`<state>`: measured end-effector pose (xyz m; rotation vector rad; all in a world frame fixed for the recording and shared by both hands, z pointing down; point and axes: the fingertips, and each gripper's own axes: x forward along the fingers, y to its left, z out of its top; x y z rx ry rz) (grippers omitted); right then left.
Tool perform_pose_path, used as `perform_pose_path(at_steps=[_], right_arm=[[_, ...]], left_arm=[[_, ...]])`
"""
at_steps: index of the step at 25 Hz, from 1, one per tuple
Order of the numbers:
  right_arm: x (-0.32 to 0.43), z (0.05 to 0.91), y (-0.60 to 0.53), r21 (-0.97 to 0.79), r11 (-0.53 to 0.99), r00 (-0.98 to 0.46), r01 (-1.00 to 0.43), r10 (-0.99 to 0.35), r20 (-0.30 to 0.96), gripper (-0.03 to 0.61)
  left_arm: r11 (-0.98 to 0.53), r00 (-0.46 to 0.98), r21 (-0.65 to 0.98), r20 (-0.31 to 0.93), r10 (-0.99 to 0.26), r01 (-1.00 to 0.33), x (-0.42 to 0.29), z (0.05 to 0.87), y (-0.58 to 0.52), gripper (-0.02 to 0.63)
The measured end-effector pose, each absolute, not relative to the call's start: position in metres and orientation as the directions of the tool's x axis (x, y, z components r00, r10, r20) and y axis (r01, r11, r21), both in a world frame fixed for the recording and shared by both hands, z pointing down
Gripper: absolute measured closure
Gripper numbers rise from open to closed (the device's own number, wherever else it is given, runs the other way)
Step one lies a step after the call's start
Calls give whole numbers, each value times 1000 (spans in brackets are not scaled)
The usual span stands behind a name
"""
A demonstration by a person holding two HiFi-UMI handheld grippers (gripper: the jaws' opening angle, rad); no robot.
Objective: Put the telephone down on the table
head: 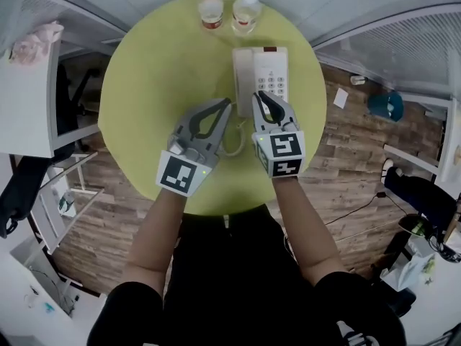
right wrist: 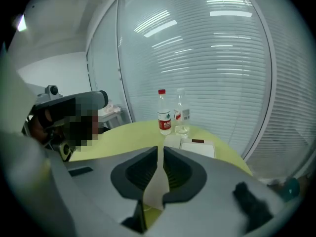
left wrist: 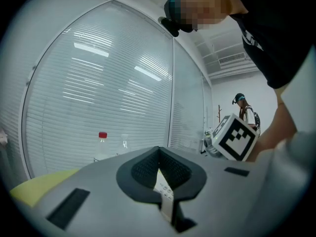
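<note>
A white telephone point(head: 262, 74) with a keypad lies on the round yellow-green table point(head: 155, 85), and its handset point(head: 243, 72) rests along its left side. Its coiled cord point(head: 233, 147) loops toward me between the grippers. My left gripper point(head: 228, 102) is shut and empty, with its tips just left of the phone's near corner. Shut and empty too, my right gripper point(head: 256, 95) has its tips at the phone's near edge. In the right gripper view the telephone point(right wrist: 197, 147) shows beyond the right gripper point(right wrist: 160, 149). The left gripper point(left wrist: 158, 149) points almost level.
A red-capped bottle point(head: 209, 7) and a clear bottle point(head: 245, 11) stand at the table's far edge behind the phone. Glass walls with blinds point(right wrist: 217, 58) curve round the table. A person point(left wrist: 243, 107) stands far off in the left gripper view.
</note>
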<state>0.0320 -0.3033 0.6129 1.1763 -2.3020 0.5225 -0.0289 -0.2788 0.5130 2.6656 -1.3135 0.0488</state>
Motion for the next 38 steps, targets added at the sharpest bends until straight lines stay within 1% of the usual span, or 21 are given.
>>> perform_pose_path(at_steps=[4, 5, 6, 7, 14, 16, 20, 26, 38], right_arm=[[30, 639, -308, -100, 501, -438, -860, -622, 649, 550], [30, 645, -309, -97, 488, -421, -868, -617, 665, 527], [30, 651, -310, -98, 475, -407, -875, -610, 680, 484], [29, 656, -311, -102, 464, -396, -880, -599, 696, 464], [21, 686, -316, -137, 430, -362, -893, -501, 786, 379], [18, 694, -317, -142, 427, -353, -893, -469, 810, 366], [16, 707, -320, -136, 420, -327, -897, -425, 844, 353], [14, 718, -328, -108, 416, -291, -903, -407, 866, 351], [15, 720, -332, -97, 332, -252, -938, -461, 851, 356]], left_arm=[[-616, 631, 144, 104, -769, -775, -33, 530, -285, 601], [-620, 635, 146, 104, -765, -771, -33, 533, -287, 601], [-624, 640, 147, 105, -761, -767, -34, 537, -288, 601], [-628, 644, 149, 108, -758, -764, -34, 540, -290, 601], [-631, 648, 148, 123, -752, -761, -40, 553, -298, 601], [-631, 647, 151, 121, -752, -761, -42, 555, -300, 601], [-629, 647, 153, 126, -752, -762, -44, 559, -303, 601], [-629, 646, 149, 123, -754, -763, -48, 561, -305, 601], [-619, 637, 159, 111, -763, -769, -56, 554, -303, 601]])
